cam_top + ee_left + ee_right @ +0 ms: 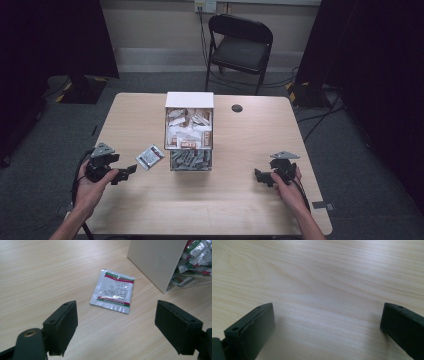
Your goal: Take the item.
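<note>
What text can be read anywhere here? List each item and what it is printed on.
Nothing reads clearly.
Loose sachet ahead of the open left tongs: printed lines between red and green bands, too small and blurred to read.
Sachets in the white box: printing too small to read.
Table under the right tongs: no text.

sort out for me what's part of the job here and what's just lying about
Part of the job:
- silver sachet lying flat on the table, ahead of the open left gripper
- white box full of sachets, beside it

Just about:
- right gripper, open over bare wood
- folding chair behind the table
- round black hole in the tabletop
</note>
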The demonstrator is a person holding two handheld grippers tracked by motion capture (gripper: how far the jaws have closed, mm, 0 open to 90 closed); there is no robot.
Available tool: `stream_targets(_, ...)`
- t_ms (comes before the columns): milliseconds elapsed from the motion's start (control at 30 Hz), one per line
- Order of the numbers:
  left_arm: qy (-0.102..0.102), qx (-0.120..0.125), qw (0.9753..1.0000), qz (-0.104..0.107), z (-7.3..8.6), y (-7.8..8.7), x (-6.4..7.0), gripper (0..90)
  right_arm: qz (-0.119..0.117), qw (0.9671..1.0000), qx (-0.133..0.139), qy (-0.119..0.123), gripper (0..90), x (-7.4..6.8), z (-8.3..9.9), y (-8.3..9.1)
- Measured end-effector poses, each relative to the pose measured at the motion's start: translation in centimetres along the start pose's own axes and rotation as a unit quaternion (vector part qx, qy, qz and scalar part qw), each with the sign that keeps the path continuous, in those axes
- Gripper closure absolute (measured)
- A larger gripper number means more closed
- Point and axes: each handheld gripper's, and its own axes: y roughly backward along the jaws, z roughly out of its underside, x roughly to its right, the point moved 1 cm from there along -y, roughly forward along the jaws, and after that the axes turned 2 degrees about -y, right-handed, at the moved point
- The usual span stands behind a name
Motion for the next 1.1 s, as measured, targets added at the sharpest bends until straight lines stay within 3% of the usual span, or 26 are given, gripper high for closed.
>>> stream_targets(300,0.037,-0.018,0.9991,-0.012,2.1,0.4,-1.1,21.9,0.000,1.0000,0.000,0.000,0.0,0.0,0.0,0.0)
stream_targets(433,0.032,-0.040,0.9984,-0.023,3.2,0.5,-1.4,22.1,0.000,1.0000,0.000,0.000,0.0,0.0,0.0,0.0)
stream_targets(600,0.037,-0.046,0.9979,-0.027,4.1,0.4,-1.8,22.1,0.000,1.0000,0.000,0.000,0.0,0.0,0.0,0.0)
stream_targets(633,0.043,-0.047,0.9974,-0.033,4.3,0.3,-2.0,22.0,0.000,1.0000,0.000,0.000,0.0,0.0,0.0,0.0)
stream_targets(700,0.036,-0.051,0.9966,-0.054,4.7,-0.2,-2.2,21.9,0.000,1.0000,0.000,0.000,0.0,0.0,0.0,0.0)
stream_targets(767,0.042,-0.052,0.9964,-0.052,5.1,-0.6,-2.6,21.8,0.000,1.0000,0.000,0.000,0.0,0.0,0.0,0.0)
stream_targets(833,0.032,-0.060,0.9956,-0.065,5.5,-0.9,-2.9,21.7,0.000,1.0000,0.000,0.000,0.0,0.0,0.0,0.0)
stream_targets(967,0.043,-0.067,0.9944,-0.069,6.0,-1.2,-3.1,21.7,0.000,1.0000,0.000,0.000,0.0,0.0,0.0,0.0)
stream_targets(1033,0.033,-0.073,0.9943,-0.070,6.2,-1.3,-3.0,20.9,0.000,1.0000,0.000,0.000,0.0,0.0,0.0,0.0)
stream_targets(1100,0.030,-0.071,0.9951,-0.062,6.2,-1.3,-2.7,25.7,0.000,1.0000,0.000,0.000,0.0,0.0,0.0,0.0)
